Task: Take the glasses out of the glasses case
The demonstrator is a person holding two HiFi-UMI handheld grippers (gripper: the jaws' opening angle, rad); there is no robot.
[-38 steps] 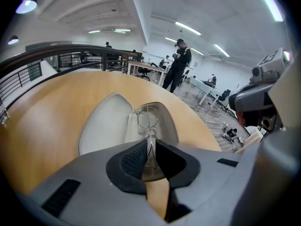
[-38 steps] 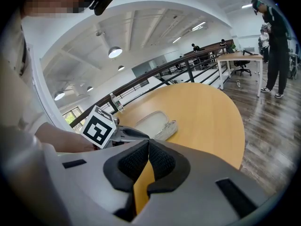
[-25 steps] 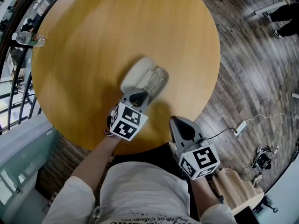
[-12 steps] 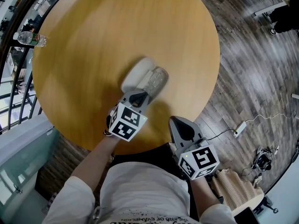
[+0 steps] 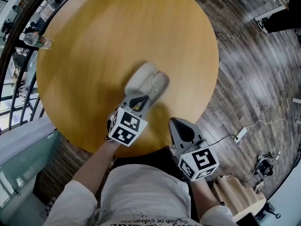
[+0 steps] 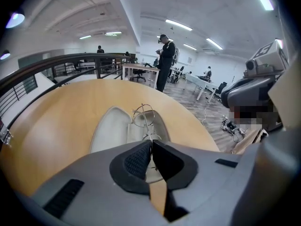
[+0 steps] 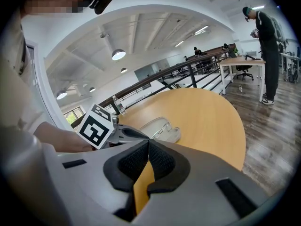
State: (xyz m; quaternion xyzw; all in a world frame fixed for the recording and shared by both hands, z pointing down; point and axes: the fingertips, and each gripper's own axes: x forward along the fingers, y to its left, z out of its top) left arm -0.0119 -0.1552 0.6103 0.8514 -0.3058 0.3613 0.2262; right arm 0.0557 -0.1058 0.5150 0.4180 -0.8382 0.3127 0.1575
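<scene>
An open pale glasses case [image 5: 139, 75] lies on the round wooden table [image 5: 94, 36], near its front edge. Thin wire-framed glasses [image 5: 155, 84] rest over the case's right half. In the left gripper view the glasses [image 6: 141, 115] stand over the case [image 6: 110, 128], and one thin temple arm runs back into the jaws. My left gripper [image 5: 142, 97] [image 6: 151, 142] is shut on that temple arm at the case's near end. My right gripper [image 5: 175, 120] [image 7: 148, 145] is shut on nothing, hanging over the table's front edge to the right of the case.
A plastic water bottle [image 5: 35, 40] lies at the table's far left edge, beside a dark railing [image 5: 19, 79]. Wooden floor with a power strip [image 5: 241, 133] lies to the right. A person [image 6: 165, 62] stands by desks far beyond the table.
The head view has shifted slightly. My left gripper stays shut on the glasses at the case, and the right gripper has not moved.
</scene>
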